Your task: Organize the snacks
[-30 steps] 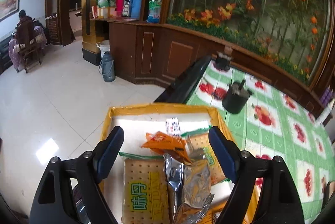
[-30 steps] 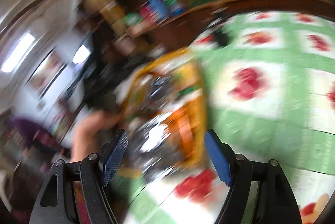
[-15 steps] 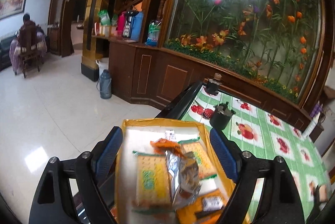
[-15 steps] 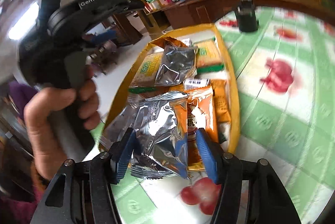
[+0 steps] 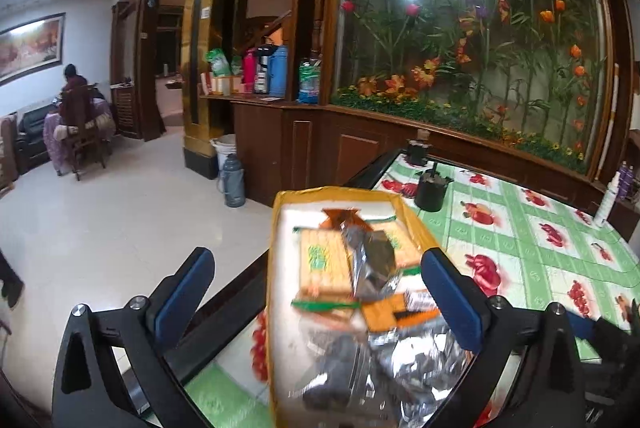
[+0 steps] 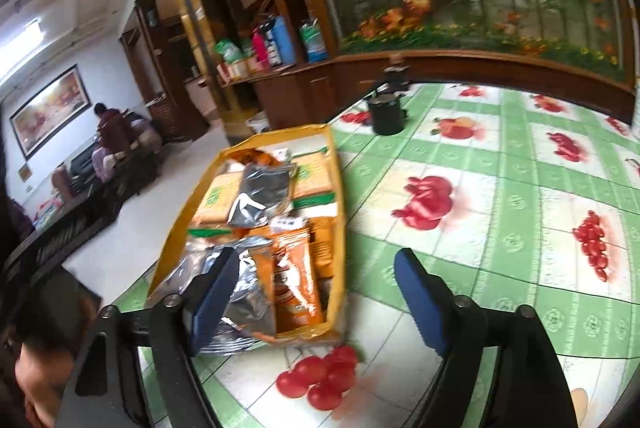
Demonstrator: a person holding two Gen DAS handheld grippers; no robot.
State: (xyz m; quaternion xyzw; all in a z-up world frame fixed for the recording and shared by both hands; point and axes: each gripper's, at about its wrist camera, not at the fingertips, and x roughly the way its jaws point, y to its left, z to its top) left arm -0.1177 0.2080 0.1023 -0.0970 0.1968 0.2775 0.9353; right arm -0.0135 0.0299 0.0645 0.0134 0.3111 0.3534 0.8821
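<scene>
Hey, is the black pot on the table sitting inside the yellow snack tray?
No, the black pot stands on the green tablecloth beyond the yellow tray, apart from it.

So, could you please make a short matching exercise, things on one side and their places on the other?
Things:
1. yellow tray
2. black pot
3. silver packet
4. blue thermos

Places:
a. wooden counter behind
b. table corner, beside the floor
c. on the cracker packs
d. tablecloth beyond the tray

Pairs: 1-b, 2-d, 3-c, 4-a
</scene>
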